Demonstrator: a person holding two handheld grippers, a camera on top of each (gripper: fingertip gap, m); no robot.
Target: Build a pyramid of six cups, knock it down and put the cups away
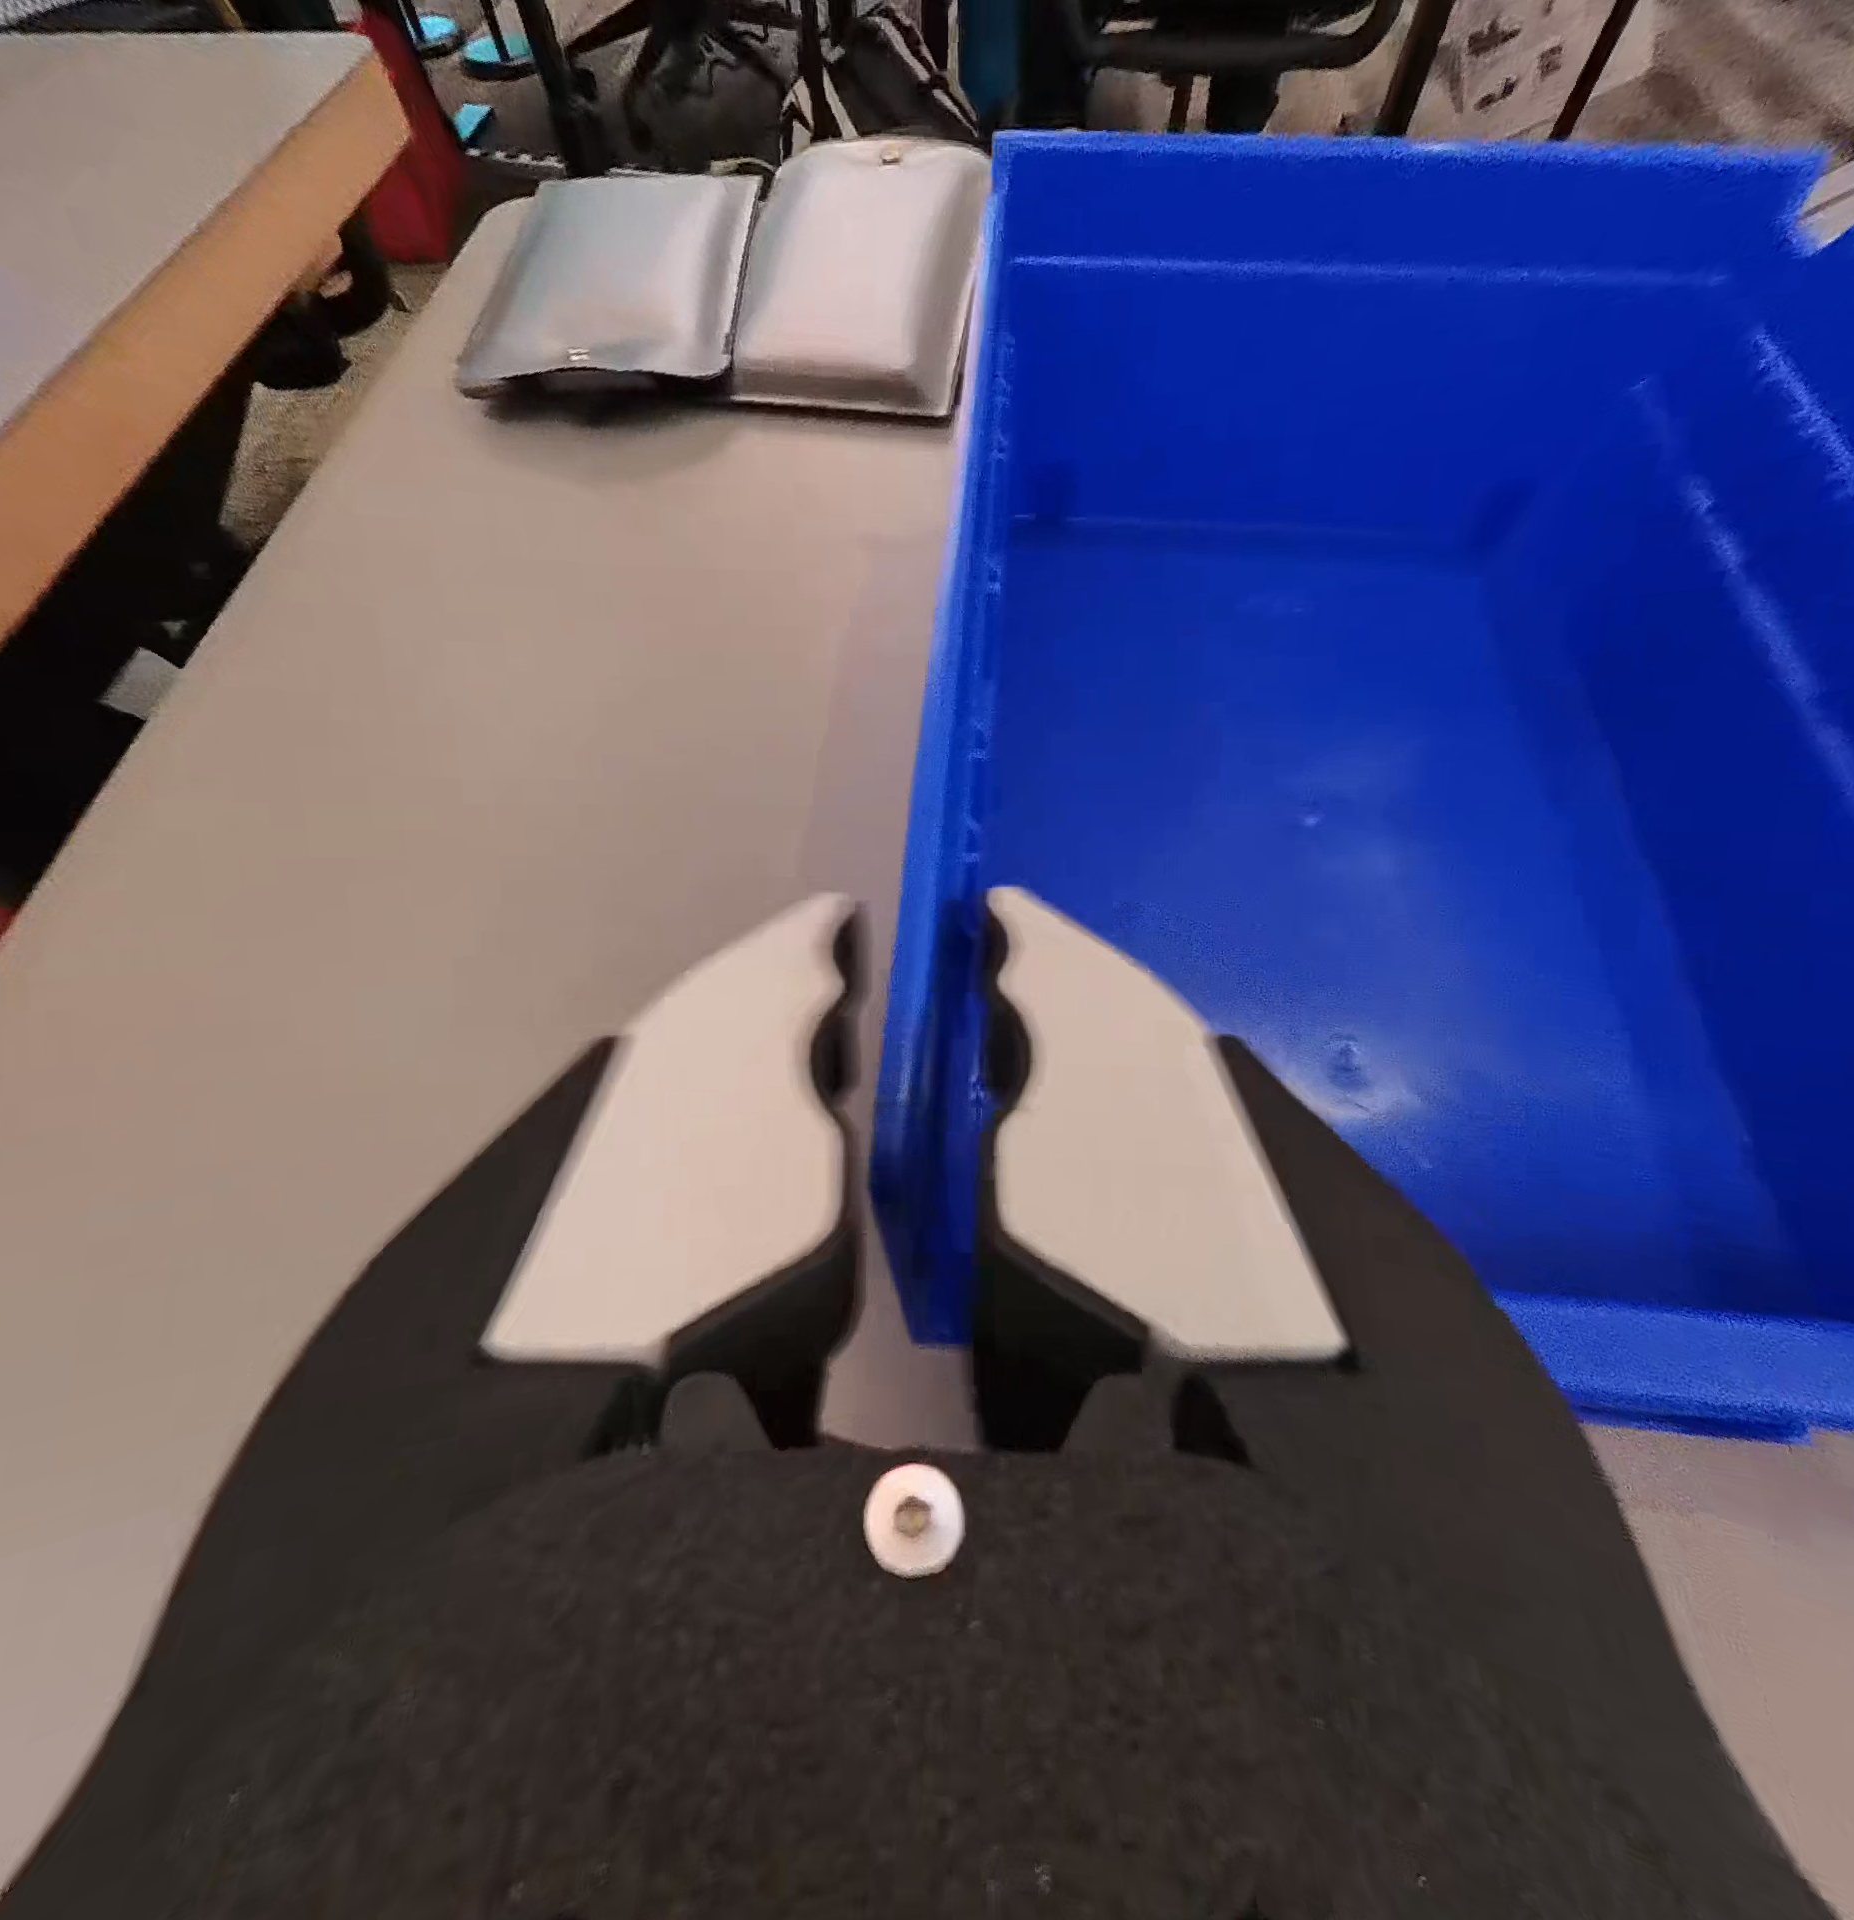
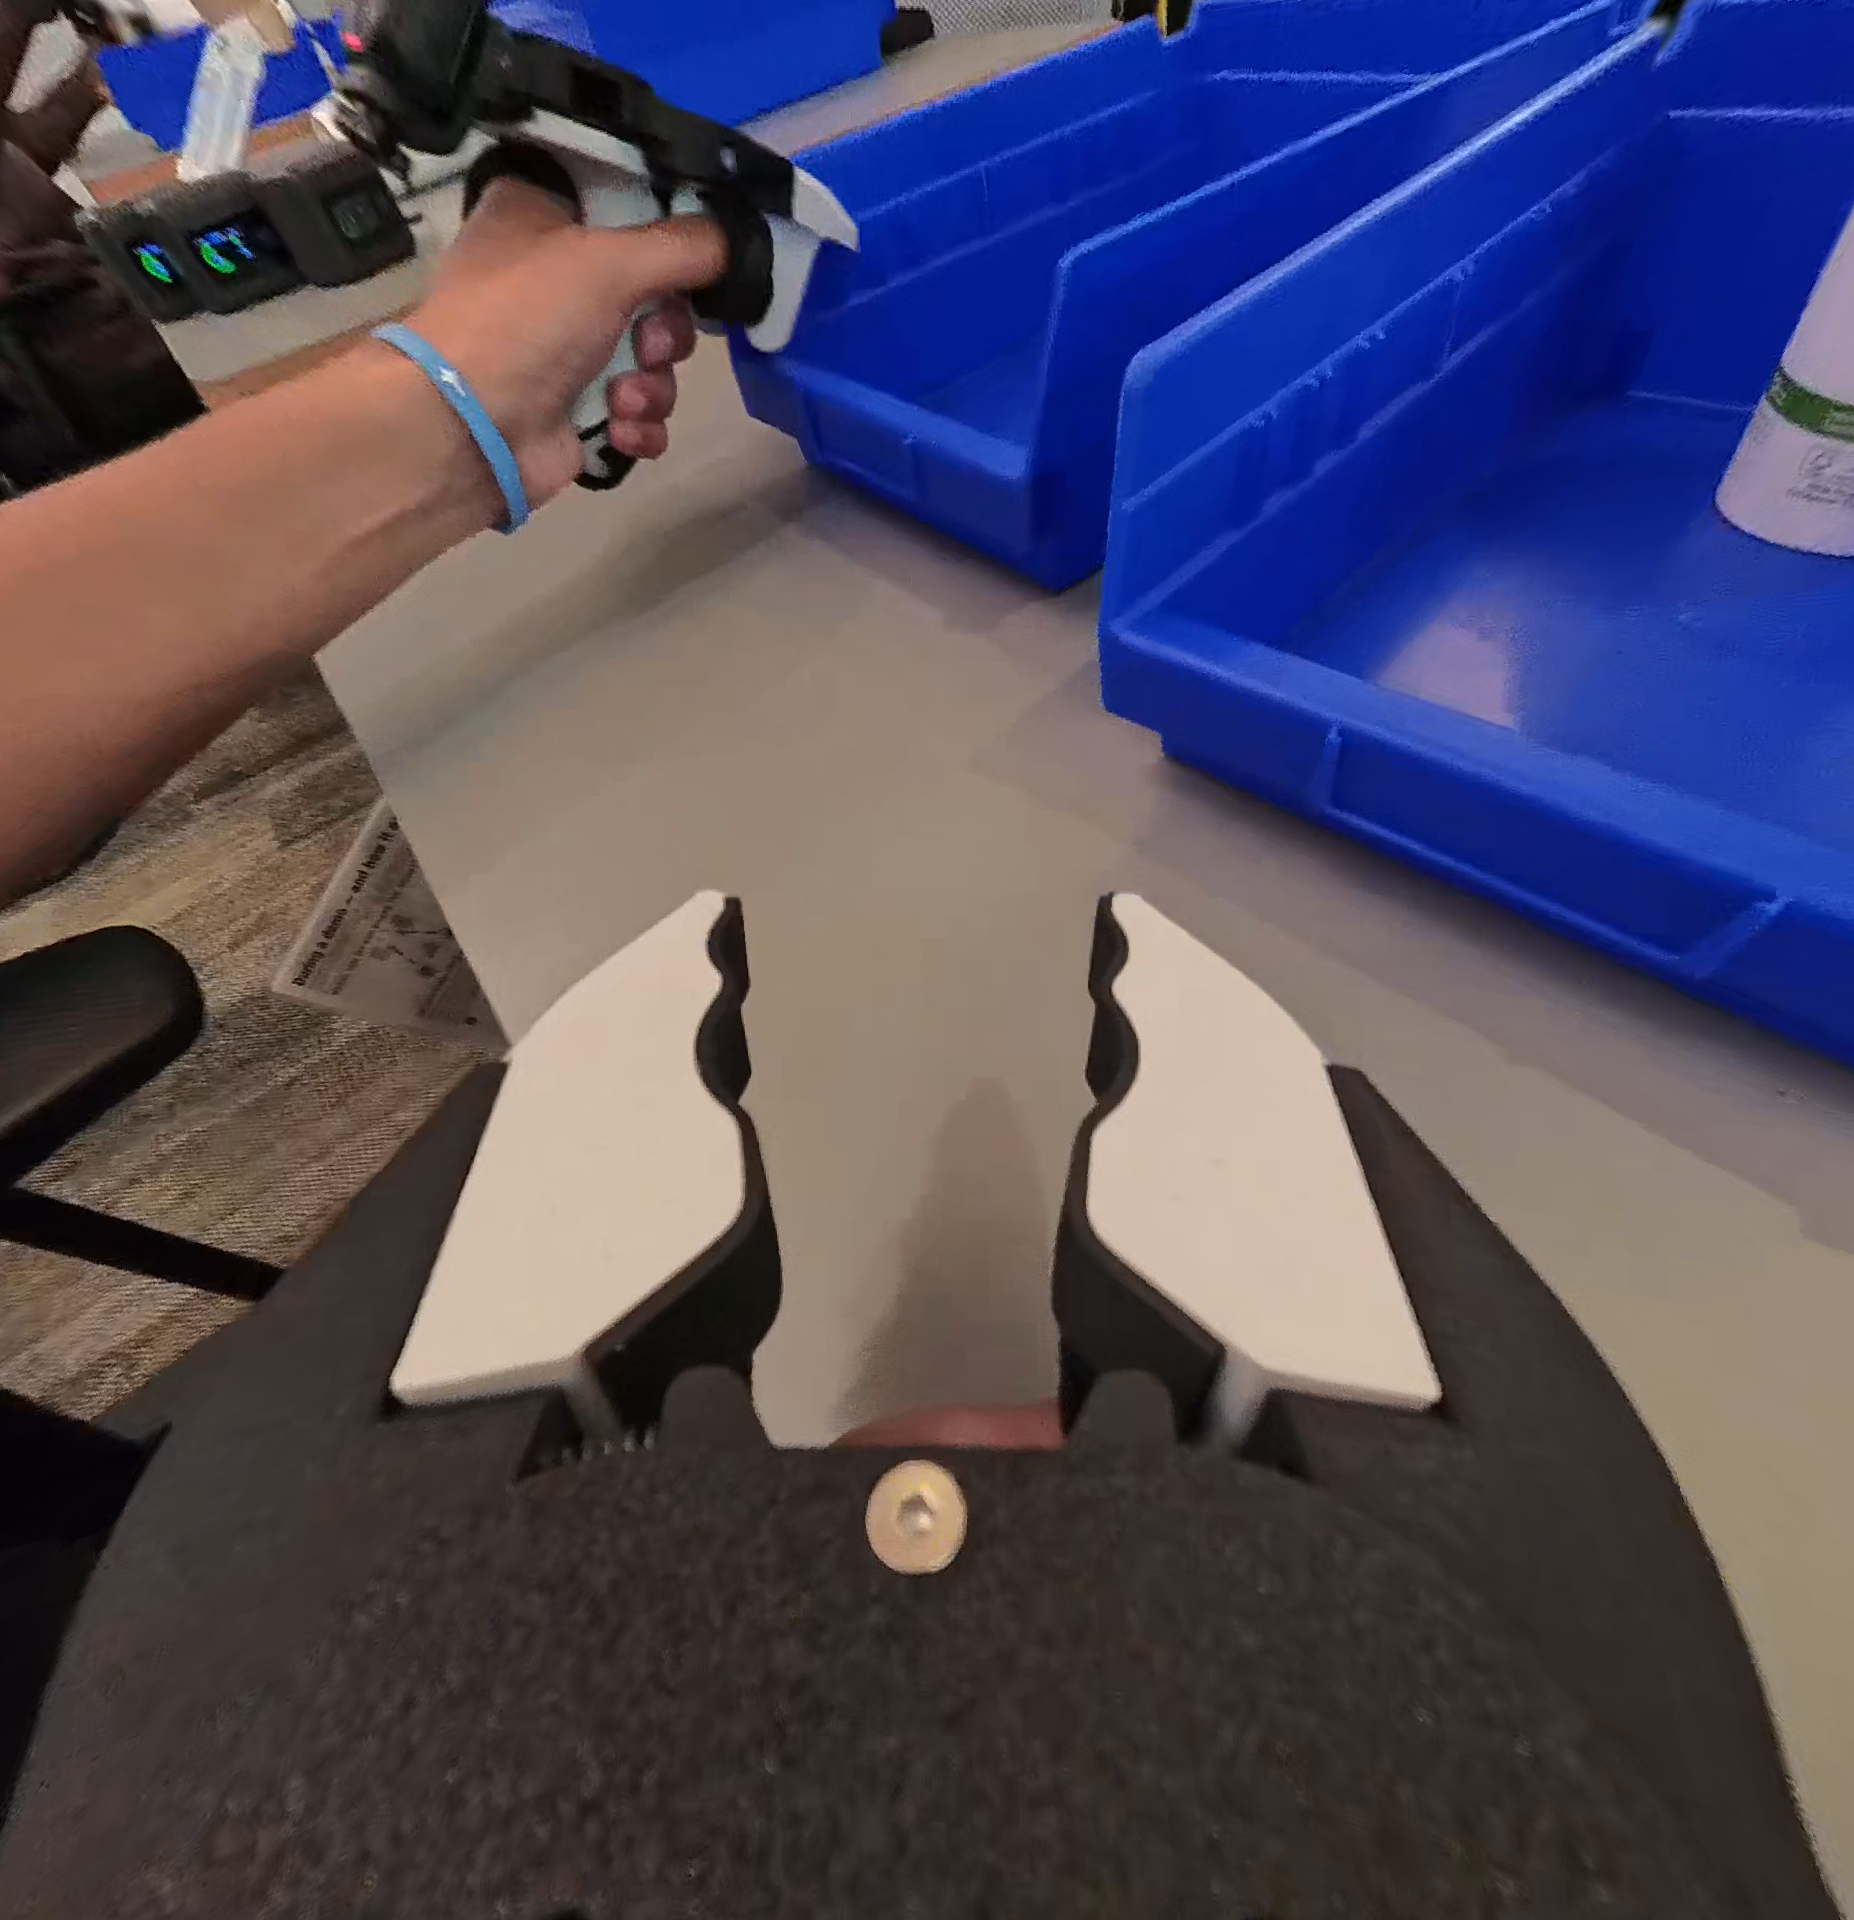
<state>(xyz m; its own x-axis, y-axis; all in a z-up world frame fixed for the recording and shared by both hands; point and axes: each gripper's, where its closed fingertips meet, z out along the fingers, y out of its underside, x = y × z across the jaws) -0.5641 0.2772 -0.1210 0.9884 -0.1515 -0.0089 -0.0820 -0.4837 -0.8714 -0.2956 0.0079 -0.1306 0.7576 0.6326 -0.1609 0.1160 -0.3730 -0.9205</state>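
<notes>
My left gripper (image 1: 923, 925) hangs over the left wall of an empty blue bin (image 1: 1422, 779), with only a narrow gap between its fingers and nothing held. It also shows in the right wrist view (image 2: 793, 265), in a person's hand at the corner of the far blue bin (image 2: 954, 343). My right gripper (image 2: 918, 914) is wide open and empty above the grey table (image 2: 850, 727). A tall white stack of cups with green print (image 2: 1811, 416) stands in the nearer blue bin (image 2: 1474, 790), ahead and to the right. Its top is cut off.
Two grey pouches (image 1: 715, 281) lie at the table's far end, left of the bin. Another table (image 1: 123, 260) stands to the left. The person's forearm with a blue wristband (image 2: 466, 416) crosses the left side. A black chair (image 2: 71, 1018) and a paper sheet (image 2: 383, 935) are below the table edge.
</notes>
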